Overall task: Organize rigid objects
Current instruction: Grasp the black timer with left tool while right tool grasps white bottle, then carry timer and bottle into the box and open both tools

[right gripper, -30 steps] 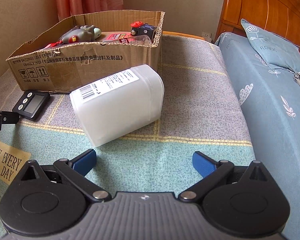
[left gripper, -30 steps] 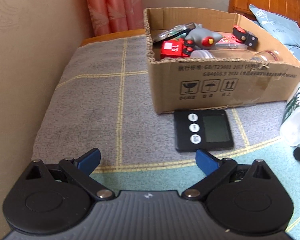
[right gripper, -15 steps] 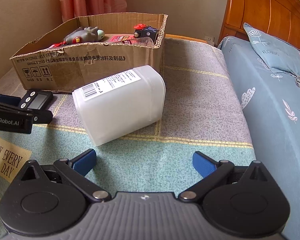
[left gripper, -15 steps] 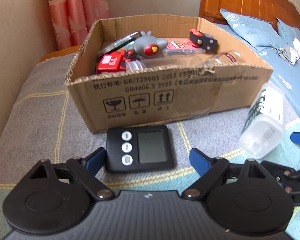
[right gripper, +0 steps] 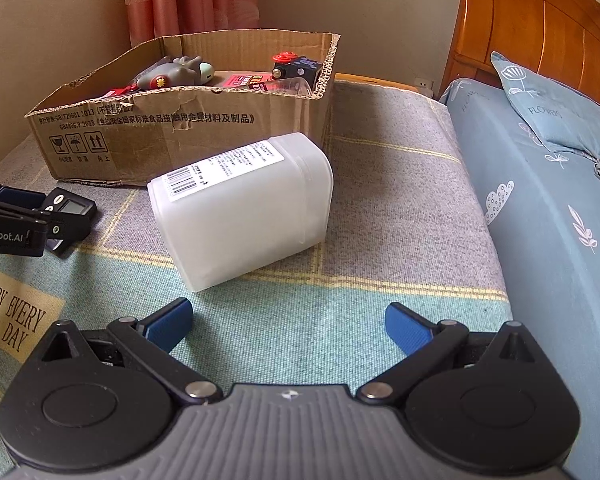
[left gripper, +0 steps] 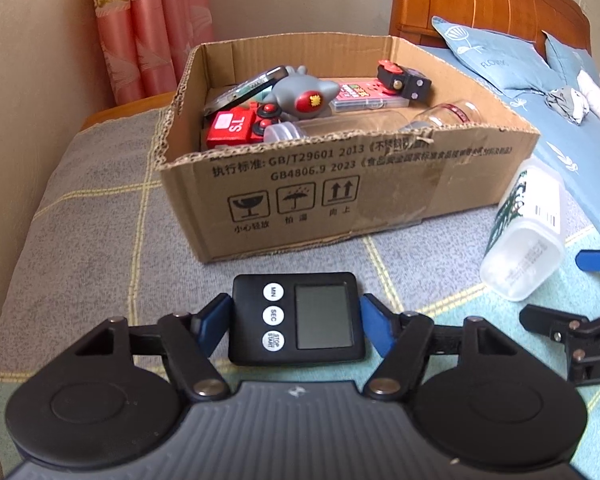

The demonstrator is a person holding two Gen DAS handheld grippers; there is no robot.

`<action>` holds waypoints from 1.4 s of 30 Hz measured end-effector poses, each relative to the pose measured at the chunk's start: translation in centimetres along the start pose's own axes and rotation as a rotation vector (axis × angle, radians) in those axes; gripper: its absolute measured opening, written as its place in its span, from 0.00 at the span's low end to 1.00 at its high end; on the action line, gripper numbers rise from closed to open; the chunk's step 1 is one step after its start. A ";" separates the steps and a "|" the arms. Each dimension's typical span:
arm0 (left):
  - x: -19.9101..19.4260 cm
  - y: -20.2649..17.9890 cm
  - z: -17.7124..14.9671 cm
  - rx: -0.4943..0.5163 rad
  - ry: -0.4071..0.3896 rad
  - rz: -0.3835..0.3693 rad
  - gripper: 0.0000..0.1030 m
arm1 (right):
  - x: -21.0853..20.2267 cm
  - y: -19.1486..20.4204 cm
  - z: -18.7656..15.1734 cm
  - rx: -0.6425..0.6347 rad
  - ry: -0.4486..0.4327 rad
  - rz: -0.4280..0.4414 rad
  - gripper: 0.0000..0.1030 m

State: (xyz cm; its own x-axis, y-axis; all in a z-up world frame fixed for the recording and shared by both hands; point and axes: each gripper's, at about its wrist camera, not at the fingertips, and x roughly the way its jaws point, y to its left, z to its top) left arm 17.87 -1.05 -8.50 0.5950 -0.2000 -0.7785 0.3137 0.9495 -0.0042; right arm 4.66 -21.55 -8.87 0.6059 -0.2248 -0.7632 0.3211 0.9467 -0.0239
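A black digital timer point(left gripper: 296, 318) lies on the blanket in front of the cardboard box point(left gripper: 340, 188). My left gripper point(left gripper: 296, 326) has its blue pads against both sides of the timer, shut on it. The timer also shows in the right wrist view point(right gripper: 70, 212), partly hidden by the left gripper. A white plastic jar point(right gripper: 242, 216) lies on its side beside the box; it also shows in the left wrist view point(left gripper: 526, 240). My right gripper point(right gripper: 288, 326) is open and empty, just short of the jar.
The box holds several toys, a phone and clear bottles point(left gripper: 364, 122). A wall and pink curtain point(left gripper: 156, 28) stand behind it. A blue-sheeted bed point(right gripper: 548, 200) with a wooden headboard point(right gripper: 528, 28) lies to the right. A "HAPPY EVERY DAY" patch point(right gripper: 14, 320) marks the blanket.
My left gripper has moved forward onto the timer and closed its pads on its sides. The right gripper has edged slightly toward the jar and stays open.
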 end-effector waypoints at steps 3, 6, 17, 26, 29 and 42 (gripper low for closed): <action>-0.7 0.4 -0.6 -0.002 0.010 0.003 0.67 | 0.0 0.0 0.0 0.000 -0.001 0.000 1.00; -1.3 0.8 -1.3 -0.011 0.011 0.009 0.67 | 0.0 0.1 0.0 -0.004 -0.001 0.002 1.00; -1.6 0.8 -1.8 -0.038 -0.001 0.028 0.68 | 0.3 0.0 0.9 -0.110 -0.015 0.078 1.00; -1.6 0.9 -1.6 -0.038 0.019 0.021 0.67 | 0.2 1.1 3.1 -0.253 -0.140 0.124 0.96; -1.7 1.0 -1.4 -0.038 0.032 0.004 0.67 | 0.1 1.7 3.6 -0.281 -0.143 0.119 0.87; -5.4 1.5 0.3 0.028 0.011 -0.021 0.67 | -4.7 2.3 6.6 -0.318 -0.180 0.174 0.85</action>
State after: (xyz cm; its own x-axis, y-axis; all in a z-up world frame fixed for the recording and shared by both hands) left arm 15.36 1.34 -4.11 0.5802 -0.2170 -0.7850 0.3466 0.9380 -0.0031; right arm 7.36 -19.89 -1.10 0.7581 -0.0651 -0.6489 -0.0218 0.9919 -0.1249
